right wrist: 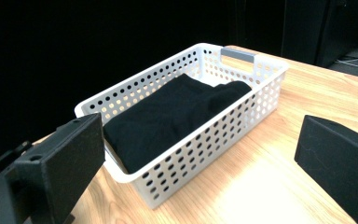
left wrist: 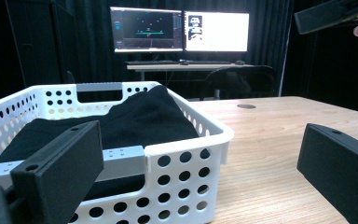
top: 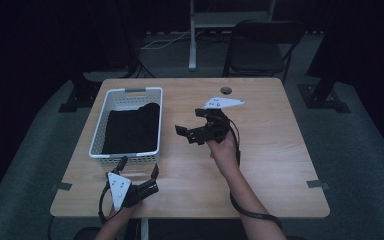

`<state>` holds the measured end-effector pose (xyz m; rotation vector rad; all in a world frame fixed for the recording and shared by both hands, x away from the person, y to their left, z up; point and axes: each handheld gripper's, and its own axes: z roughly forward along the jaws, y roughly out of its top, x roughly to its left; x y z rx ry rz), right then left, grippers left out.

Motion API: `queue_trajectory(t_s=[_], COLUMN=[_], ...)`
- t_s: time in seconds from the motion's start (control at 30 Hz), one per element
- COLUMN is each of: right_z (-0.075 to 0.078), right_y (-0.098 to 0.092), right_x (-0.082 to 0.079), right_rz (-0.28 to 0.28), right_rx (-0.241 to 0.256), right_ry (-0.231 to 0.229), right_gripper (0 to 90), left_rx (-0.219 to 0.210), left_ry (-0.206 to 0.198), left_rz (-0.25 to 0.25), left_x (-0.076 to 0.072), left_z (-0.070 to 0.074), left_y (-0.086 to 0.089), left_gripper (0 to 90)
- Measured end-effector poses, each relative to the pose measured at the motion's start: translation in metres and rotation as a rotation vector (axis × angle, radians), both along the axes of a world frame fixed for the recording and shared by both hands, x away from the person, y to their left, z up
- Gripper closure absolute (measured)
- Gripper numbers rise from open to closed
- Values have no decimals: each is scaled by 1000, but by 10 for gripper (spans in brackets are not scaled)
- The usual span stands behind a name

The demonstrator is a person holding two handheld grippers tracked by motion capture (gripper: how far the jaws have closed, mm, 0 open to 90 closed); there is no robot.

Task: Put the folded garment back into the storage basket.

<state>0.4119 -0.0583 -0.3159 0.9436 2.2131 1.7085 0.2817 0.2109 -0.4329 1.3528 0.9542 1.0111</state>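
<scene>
Two black grippers are seen in the high view. The left gripper is topped by a grey three-cornered plate marked with small dark dots, and a black cable is looped from its rear. The right gripper is fitted with a like plate, and a black cable is trailed along the bare forearm. In both gripper views, the jaws are shown as blocky, matte black pads.

Dark-curtained recording lab; lit monitors, desk, folding chair
</scene>
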Motion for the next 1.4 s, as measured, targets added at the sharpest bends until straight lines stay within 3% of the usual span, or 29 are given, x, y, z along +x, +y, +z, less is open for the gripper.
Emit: queue_trajectory(t_s=[0.13, 0.5, 0.7, 1.0, 1.4], right_z=[0, -3, -15, -30, -55], right_y=[-8, -49, -70, -103, -131], right_x=[-4, -23, -27, -41, -54], right_rz=[-6, -67, -117, -178, -252], right_rx=[-18, -5, -14, 22, 33], right_ry=[-3, -20, 4, 22, 54], right_gripper=[18, 18, 18, 18, 18], left_rx=[0, 1, 0, 0, 0], left_ry=[0, 0, -2, 0, 0], left_rz=[0, 4, 7, 10, 13], left_x=[0, 0, 0, 0, 0], left_z=[0, 0, 0, 0, 0], left_y=[0, 0, 0, 0, 0], left_gripper=[15, 15, 15, 15, 15])
